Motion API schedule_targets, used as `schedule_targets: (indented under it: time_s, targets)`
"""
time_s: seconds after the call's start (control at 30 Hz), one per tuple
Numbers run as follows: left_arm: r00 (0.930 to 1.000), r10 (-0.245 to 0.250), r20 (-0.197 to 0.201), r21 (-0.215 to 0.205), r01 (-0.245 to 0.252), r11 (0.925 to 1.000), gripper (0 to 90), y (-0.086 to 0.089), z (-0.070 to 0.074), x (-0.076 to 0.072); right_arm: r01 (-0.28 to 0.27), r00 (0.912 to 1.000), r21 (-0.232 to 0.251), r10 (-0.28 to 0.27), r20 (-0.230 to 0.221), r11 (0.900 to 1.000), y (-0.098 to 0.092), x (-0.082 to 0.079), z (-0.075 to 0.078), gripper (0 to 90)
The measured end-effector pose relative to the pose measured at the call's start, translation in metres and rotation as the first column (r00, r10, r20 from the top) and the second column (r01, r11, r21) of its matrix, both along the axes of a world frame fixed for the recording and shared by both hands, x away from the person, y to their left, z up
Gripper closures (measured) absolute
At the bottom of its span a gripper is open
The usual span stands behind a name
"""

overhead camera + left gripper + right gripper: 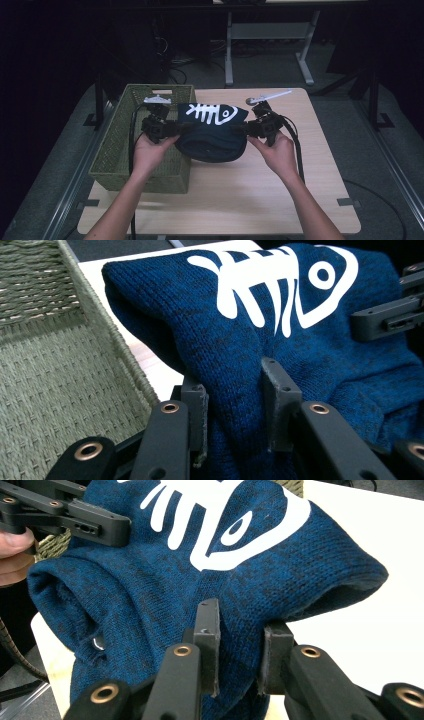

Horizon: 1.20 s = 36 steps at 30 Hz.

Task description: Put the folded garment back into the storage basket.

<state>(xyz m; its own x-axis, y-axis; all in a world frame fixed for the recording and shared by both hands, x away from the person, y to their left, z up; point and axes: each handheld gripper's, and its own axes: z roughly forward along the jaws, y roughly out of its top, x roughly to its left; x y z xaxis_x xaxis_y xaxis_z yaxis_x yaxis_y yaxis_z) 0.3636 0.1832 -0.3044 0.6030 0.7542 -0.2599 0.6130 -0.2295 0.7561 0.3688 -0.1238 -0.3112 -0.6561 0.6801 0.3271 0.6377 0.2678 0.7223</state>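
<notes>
A person holds a dark blue knitted garment (pixel 212 135) with a white fish-skeleton print between two grippers, lifted above the light wooden table (pixel 280 195), just beside the green woven basket (pixel 117 150) that stands on the table's left part. What kind of garment it is cannot be told, because it is bunched and folded on itself, and its lower part hangs in shadow.

The left gripper (pixel 234 405) is clenched on a fold of the blue knit; the cloth is pinched between its two jaws, and the basket rim shows close at its side. The right gripper (pixel 239 645) also grasps the garment, with a thick fold pressed between its jaws. In the right gripper view the other gripper is cut off at the upper left corner, with part of a hand behind it.

In the high view the left hand (pixel 150 152) and the right hand (pixel 279 152) are partly hidden by the grippers. The room behind the table is very dark; only a grey floor, the white legs of another table (pixel 267 45) and some cables can be made out
</notes>
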Motion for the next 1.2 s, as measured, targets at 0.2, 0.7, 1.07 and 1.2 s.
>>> schedule_targets:
  time_s: [0.2,0.7,1.07,1.2]
  targets:
    - [0.9998,0.019,-0.002,0.004,-0.019,0.9998,68.2,0.011,0.003,0.001,-0.016,0.9998,0.014,0.016,-0.01,1.0,0.013,0.005,0.004,74.4]
    - [0.9993,0.036,0.002,0.02,-0.036,0.9991,67.8,0.044,0.011,0.003,-0.056,0.9984,0.007,0.056,0.002,0.998,0.047,0.014,0.012,74.0]
    - [0.9978,0.066,0.002,0.031,-0.066,0.9973,67.3,0.071,0.012,0.002,-0.076,0.9971,0.005,0.076,0.003,0.997,0.074,0.018,0.014,73.9]
    - [0.9969,0.078,0.0,0.031,-0.078,0.9964,67.0,0.079,0.012,0.002,-0.084,0.9964,0.005,0.084,0.001,0.996,0.083,0.02,0.013,73.8]
